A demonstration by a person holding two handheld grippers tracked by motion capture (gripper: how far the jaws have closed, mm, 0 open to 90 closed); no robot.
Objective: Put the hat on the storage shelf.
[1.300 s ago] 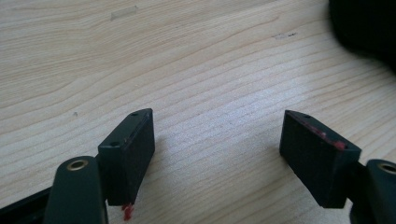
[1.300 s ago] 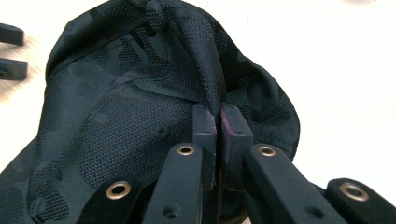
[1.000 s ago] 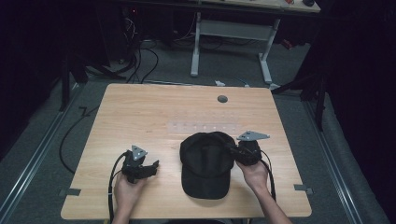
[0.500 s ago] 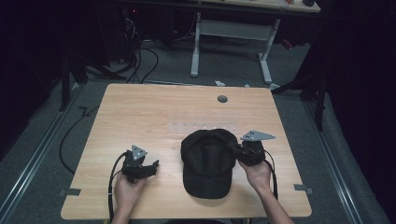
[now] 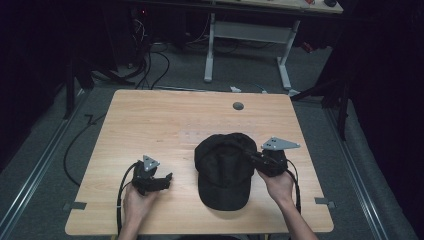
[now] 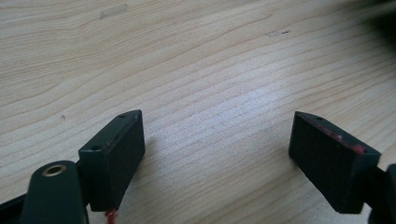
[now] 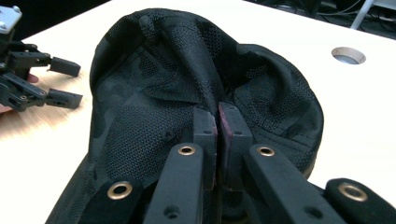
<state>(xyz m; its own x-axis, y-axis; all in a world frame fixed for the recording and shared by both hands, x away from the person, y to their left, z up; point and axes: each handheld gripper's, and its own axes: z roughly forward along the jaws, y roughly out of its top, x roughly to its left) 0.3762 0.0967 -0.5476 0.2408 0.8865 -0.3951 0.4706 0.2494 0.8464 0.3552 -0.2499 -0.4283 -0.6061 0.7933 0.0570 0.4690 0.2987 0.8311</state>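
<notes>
Overhead, pale wooden table (image 5: 150,120) amid dark, cable-strewn floor (image 5: 150,65).

Black grippers (image 5: 150,180) with grey plates, trailing cables.

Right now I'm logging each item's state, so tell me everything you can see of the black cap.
The black cap is dark mesh-like fabric with a faint camouflage pattern and small eyelets. It lies on the wooden table, brim toward the person, crown crumpled into folds. The right gripper has its jaws shut on a pinch of crown fabric at the cap's right side. The left gripper stands apart from it, open.
</notes>
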